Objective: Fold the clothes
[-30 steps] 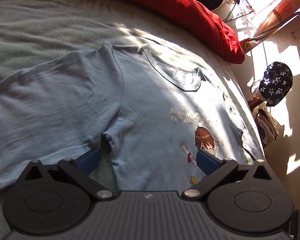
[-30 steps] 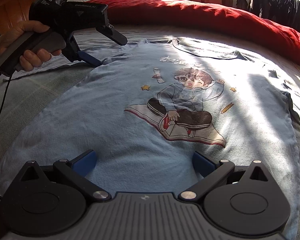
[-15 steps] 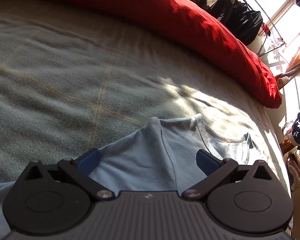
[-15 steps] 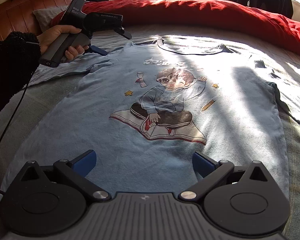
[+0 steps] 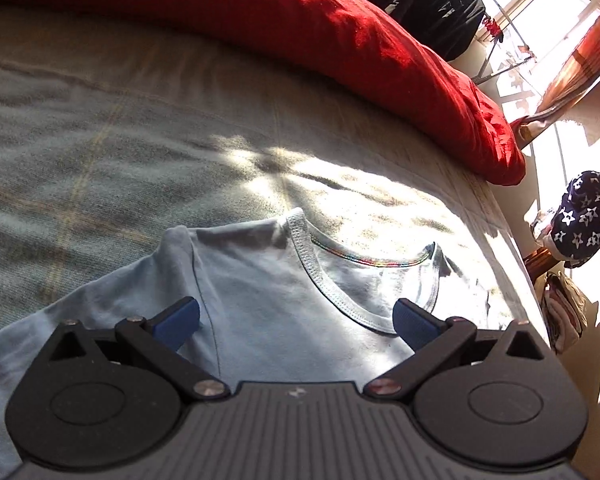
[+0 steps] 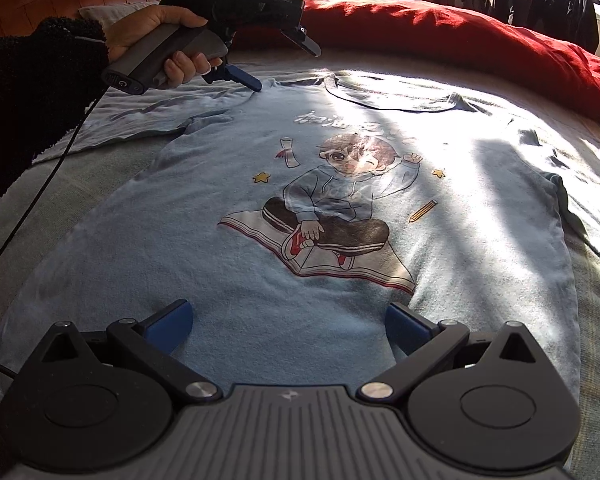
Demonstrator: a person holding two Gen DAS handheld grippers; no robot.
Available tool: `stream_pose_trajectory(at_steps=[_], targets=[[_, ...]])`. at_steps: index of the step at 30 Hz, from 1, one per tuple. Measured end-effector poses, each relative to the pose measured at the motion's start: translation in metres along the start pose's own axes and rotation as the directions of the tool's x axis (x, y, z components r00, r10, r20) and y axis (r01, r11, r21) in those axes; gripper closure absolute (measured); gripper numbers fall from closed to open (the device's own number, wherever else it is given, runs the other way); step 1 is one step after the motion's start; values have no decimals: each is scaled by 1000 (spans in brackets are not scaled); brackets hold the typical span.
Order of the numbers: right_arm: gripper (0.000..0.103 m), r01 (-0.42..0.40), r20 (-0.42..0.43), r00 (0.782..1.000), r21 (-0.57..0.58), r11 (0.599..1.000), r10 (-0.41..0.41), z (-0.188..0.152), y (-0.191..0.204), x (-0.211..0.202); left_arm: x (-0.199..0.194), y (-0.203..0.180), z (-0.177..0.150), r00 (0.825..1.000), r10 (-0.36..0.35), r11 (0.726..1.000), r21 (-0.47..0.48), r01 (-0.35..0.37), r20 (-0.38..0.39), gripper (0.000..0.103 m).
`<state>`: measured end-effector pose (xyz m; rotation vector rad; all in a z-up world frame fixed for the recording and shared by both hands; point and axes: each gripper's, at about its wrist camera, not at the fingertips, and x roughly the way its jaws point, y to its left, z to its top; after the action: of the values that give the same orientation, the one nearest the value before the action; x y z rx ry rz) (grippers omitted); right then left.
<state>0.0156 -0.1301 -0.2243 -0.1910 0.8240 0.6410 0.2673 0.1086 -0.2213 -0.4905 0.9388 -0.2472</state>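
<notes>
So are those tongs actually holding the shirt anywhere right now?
No. Both tongs are open: the left tongs hover at the light blue cotton T-shirt's shoulder, the right tongs above its hem.

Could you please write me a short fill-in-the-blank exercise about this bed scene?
1. The light blue T-shirt lies spread flat with its printed side facing ____.
2. The long cushion beyond the shirt's collar is ____ in colour.
3. The left gripper hangs over the shirt's ____.
4. The fingers of the right gripper stand ____.

Missing words: up; red; shoulder; open
</notes>
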Motion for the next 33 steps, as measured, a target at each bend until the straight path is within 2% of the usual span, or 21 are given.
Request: stream_pose_trajectory(at_steps=[11, 15, 18, 22, 26, 29, 33], targets=[[0, -3, 14, 1000, -13, 1000, 3, -3, 1, 1, 28, 8, 19, 997, 67, 998, -1, -67, 30, 1], [0, 1, 6, 1000, -10, 1000, -1, 0, 2, -4, -1, -5, 15, 997, 62, 998, 31, -63, 39, 1], [0, 2, 15, 1000, 6, 1000, -2, 0, 1, -17, -32, -22, 4, 995, 93, 988, 122, -98, 43, 1], [0, 36, 50, 998, 6, 999, -37, -3, -1, -44, -86, -50, -22, 988, 130, 959, 243, -147, 86, 1], [0, 83, 77, 994, 11, 996, -84, -11, -6, -75, -135, -80, -51, 986, 123, 928, 340, -154, 110, 1], [0, 112, 80, 990, 35, 993, -114, -23, -12, -93, -163, -100, -85, 989, 110, 901, 410, -140, 96, 1], [0, 107, 57, 992, 51, 993, -110, -43, -17, -100, -179, -116, -146, 992, 105, 867, 482, -125, 68, 1]])
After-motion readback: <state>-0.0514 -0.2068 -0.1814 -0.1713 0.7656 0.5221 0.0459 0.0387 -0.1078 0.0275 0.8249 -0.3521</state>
